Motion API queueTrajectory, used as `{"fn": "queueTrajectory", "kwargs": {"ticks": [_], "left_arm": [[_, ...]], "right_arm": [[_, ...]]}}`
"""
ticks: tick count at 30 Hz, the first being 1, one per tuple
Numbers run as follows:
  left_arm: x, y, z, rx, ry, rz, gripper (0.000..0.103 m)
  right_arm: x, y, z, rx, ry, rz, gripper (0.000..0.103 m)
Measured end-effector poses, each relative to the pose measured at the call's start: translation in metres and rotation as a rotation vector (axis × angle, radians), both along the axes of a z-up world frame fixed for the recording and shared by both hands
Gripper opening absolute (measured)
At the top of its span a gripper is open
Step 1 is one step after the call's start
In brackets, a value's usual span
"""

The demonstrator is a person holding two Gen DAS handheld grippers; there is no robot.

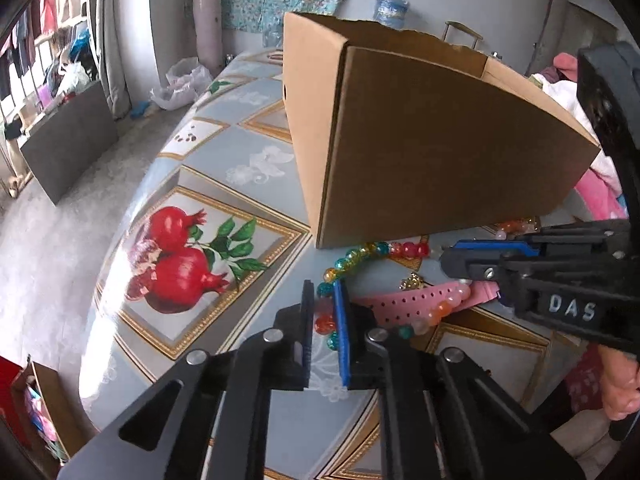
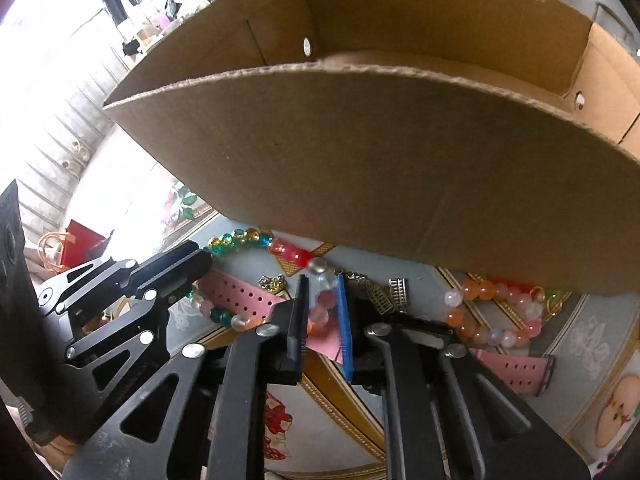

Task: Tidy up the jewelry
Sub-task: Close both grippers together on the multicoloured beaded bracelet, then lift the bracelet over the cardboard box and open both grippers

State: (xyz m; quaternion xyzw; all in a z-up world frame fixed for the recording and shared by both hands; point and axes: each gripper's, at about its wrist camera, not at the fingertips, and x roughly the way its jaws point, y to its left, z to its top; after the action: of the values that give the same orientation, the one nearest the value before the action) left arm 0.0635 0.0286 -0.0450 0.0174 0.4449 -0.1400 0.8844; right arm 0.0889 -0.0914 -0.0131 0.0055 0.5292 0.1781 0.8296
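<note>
I am looking down both grippers at a table covered in a cloth [image 1: 224,152] printed with framed red pomegranates. An open cardboard box [image 1: 420,152] stands upright on it, its near wall filling most of the right wrist view, and the jewelry lies on the cloth along the foot of that wall. My left gripper [image 1: 323,312] has its two fingers narrowed around one end of a multicolored bead bracelet [image 1: 360,252]; orange and teal beads sit in the gap between the pads, though I cannot tell whether the pads actually press them. That bracelet curves from the left gripper up towards the box and then runs along the box's base, yellow and teal beads giving way to red ones. A pink watch strap [image 1: 408,300], perforated with holes, lies flat with its long axis running left to right, from just beside the left gripper towards my right gripper [image 2: 323,312]. The right gripper's fingers are drawn close around pale pink and clear beads, with the strap's pink beneath them; whether they grip I cannot tell. To its right lies an orange and pink bead bracelet [image 2: 492,312], touching the box's base, with another piece of pink strap [image 2: 516,372] near it. Small gold-coloured pieces [image 2: 384,292] rest between the bracelets.
</note>
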Motion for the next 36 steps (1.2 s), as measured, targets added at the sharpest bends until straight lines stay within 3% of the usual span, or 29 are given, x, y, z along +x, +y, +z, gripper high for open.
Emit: {"fn": "queueTrajectory", "kwargs": {"ticks": [8,14,17,22,25,28,32,36], "left_arm": [[-0.017,0.011,0.038,-0.064,-0.069,0.011,0.009],[-0.030,0.012,0.100,-0.123,-0.186,-0.013,0.009],[-0.029,0.005,0.140,-0.128,-0.286,-0.042,0.009],[0.001,-0.020,0.187,-0.104,-0.401,-0.101,0.009],[0.051,-0.038,0.182,-0.070,-0.323,-0.121,0.009],[0.106,-0.058,0.163,0.027,-0.226,-0.113,0.010],[0.168,-0.074,0.132,0.092,-0.059,-0.091,0.010],[0.203,-0.079,0.108,0.140,0.037,-0.076,0.010]], "right_arm": [[-0.030,-0.017,0.031,0.065,-0.105,0.036,0.008],[-0.050,-0.035,0.075,0.152,-0.226,0.067,0.008],[-0.052,-0.049,0.101,0.198,-0.295,0.077,0.008],[-0.020,-0.073,0.138,0.226,-0.387,0.082,0.008],[0.032,-0.076,0.134,0.226,-0.324,0.077,0.008],[0.084,-0.068,0.113,0.207,-0.212,0.072,0.008],[0.151,-0.055,0.076,0.189,-0.031,0.058,0.008],[0.179,-0.057,0.060,0.172,0.046,0.043,0.008]]}}
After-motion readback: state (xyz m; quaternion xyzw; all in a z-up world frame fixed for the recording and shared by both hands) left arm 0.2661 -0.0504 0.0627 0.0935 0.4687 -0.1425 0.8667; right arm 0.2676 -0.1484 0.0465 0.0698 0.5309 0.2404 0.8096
